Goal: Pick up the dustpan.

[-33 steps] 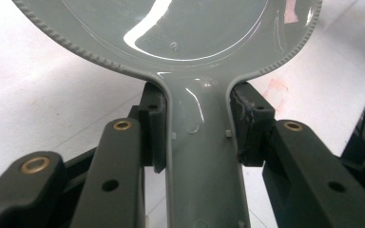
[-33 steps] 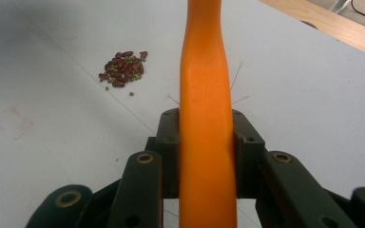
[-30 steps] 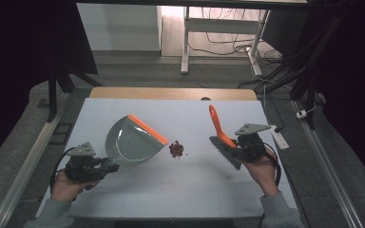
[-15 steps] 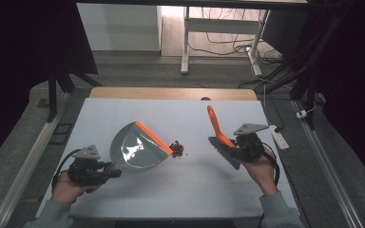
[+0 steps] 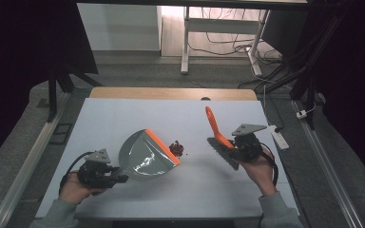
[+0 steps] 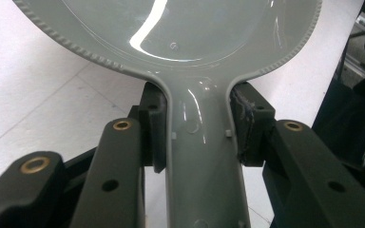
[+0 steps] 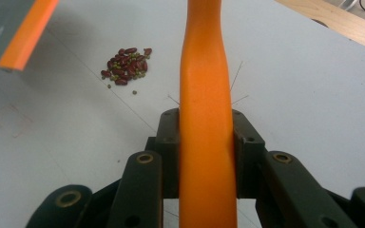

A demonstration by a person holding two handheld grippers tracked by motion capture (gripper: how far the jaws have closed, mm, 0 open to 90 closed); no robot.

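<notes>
A grey dustpan (image 5: pixel 145 154) with an orange lip (image 5: pixel 162 147) is held by its handle (image 6: pixel 203 156) in my left gripper (image 5: pixel 111 176), which is shut on it at the table's front left. The lip sits just left of a small pile of red beans and green bits (image 5: pixel 176 148) (image 7: pixel 126 65). My right gripper (image 5: pixel 230 145) is shut on the orange handle (image 7: pixel 204 109) of a hand brush (image 5: pixel 221 142), its grey bristles pointing toward the front and its handle rising toward the back, to the right of the pile.
The white table top (image 5: pixel 123 118) has a wooden strip (image 5: pixel 171 93) along its far edge. A power strip (image 5: pixel 278 136) lies off the right edge. A desk frame (image 5: pixel 185 42) with cables stands on the floor beyond.
The dustpan has swung down and to the right, bringing its orange lip close to the bean pile. The brush has stayed in nearly the same place.
</notes>
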